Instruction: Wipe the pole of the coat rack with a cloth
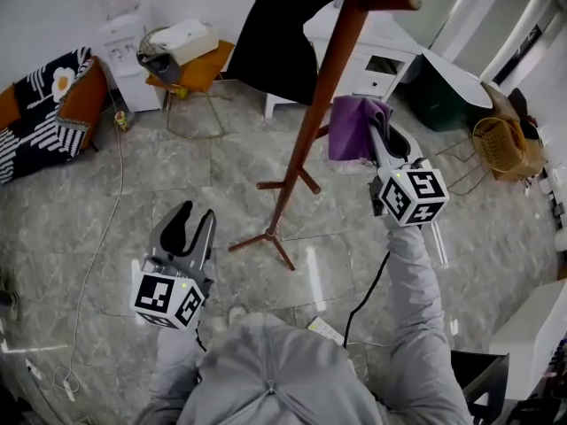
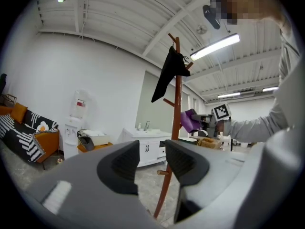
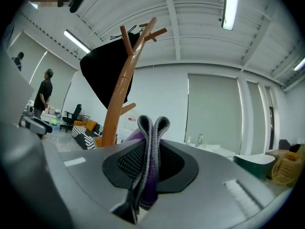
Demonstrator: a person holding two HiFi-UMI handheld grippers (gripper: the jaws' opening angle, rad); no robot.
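Pre-contact: cloth (image 1: 350,131) clamped in right gripper (image 3: 150,159) just beside pole (image 1: 321,104), left gripper (image 1: 197,212) parted, empty; next: press on, slide along.

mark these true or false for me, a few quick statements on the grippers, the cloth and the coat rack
1. The right gripper is shut on the purple cloth. True.
2. The left gripper grips the pole. False: its jaws stand apart with nothing between them, away from the pole.
3. A black garment hangs on the coat rack. True.
4. The coat rack lies flat on the floor. False: it stands upright on its feet.
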